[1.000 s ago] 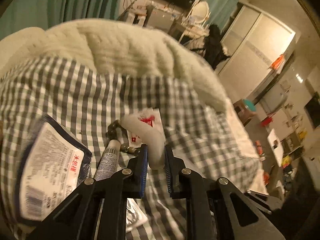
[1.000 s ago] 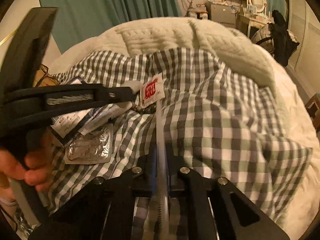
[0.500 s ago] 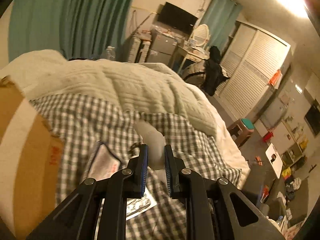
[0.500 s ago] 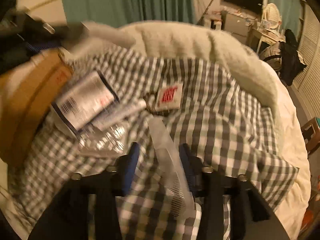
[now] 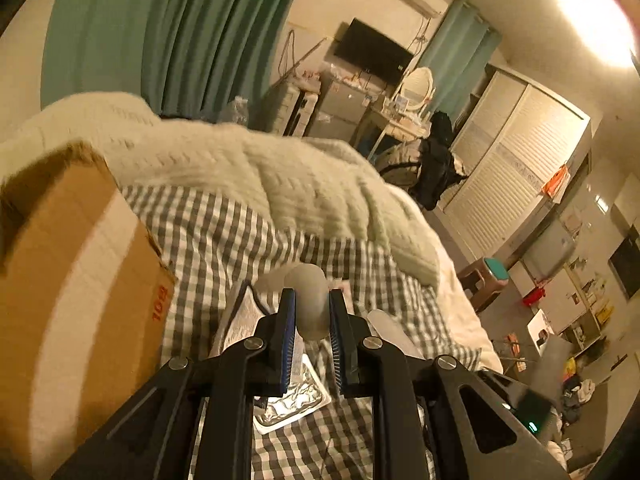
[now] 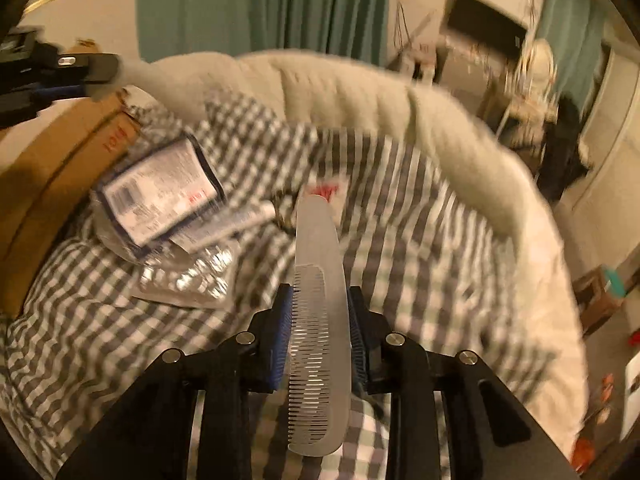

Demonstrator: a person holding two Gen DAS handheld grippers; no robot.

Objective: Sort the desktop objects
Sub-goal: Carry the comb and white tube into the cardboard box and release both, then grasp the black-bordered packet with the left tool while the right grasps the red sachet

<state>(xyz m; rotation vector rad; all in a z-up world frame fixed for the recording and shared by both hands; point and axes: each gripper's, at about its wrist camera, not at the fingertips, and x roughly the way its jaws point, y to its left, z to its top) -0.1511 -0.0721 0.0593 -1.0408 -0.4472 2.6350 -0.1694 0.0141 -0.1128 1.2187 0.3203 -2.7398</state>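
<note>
Grey-and-white checked cloth [image 6: 400, 216] beneath the fingers; a translucent pale comb [image 6: 320, 308] between blue pads [image 6: 280, 340]; brown cardboard box [image 5: 72, 280] left; teal curtain [image 5: 168, 28] beyond.

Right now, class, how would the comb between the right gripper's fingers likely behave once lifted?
The comb looks thin, flat and straight, so probably light and fairly stiff. It lies flat between the closing right gripper jaws, overhanging both ways, so it may pivot. Its smooth plastic might slip.

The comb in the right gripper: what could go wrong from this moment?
The comb lies flat between the right gripper while its jaws are closing; it might twist or slip onto the checked cloth. The left gripper carries a soft white piece toward the cardboard box; it may hit the rim.
</note>
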